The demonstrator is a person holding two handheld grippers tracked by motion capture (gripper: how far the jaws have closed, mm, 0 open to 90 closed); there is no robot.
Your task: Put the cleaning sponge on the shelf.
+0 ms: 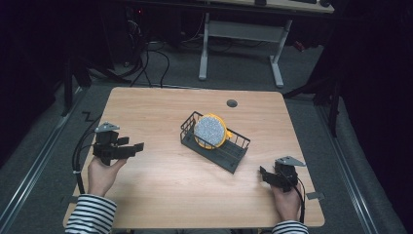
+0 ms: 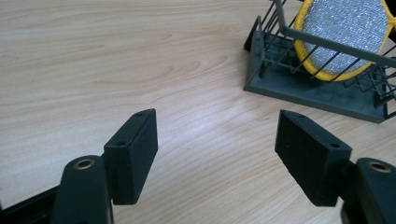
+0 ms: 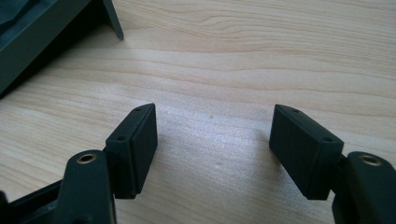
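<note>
The right tongs [image 3: 212, 149] stand spread wide with nothing between the black jaws, low over the pale wooden table [image 3: 261, 51]. At upper left sits a dark grey corner, probably the rack's base [image 3: 37, 32].

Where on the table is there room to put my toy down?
Bare wood lies between the left gripper and the wire rack, along the table's far edge behind the rack, and in the near middle between both hands. The middle is crowded: the rack holds a round yellow-rimmed scrubber. The right gripper sits near the rack's right end.
</note>
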